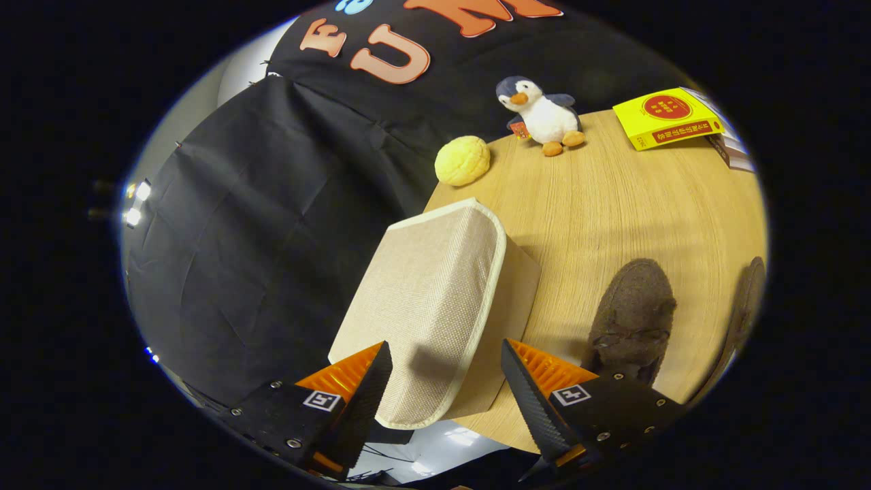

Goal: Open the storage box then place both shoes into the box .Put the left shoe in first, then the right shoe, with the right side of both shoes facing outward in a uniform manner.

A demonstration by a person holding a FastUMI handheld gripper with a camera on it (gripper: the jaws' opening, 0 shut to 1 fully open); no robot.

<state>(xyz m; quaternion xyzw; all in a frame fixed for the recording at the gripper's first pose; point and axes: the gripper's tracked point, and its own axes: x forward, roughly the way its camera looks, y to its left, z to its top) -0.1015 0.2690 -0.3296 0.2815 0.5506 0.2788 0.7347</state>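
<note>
The gripper (446, 381) fingers were held apart around the closed box (429, 299) at the table (612, 204) edge; a shoe (633, 320) was seen beside.

Yellow book (668, 117): print unreadable

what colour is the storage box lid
Beige woven fabric with cream piping, clearest in the gripper view: storage box lid, between the open gripper.

storage box (435, 299) sits on the table (612, 204) right between the spread fingers of the gripper (446, 381), one shoe (633, 320) just right of it, penguin toy (541, 116) way beyond.
</note>
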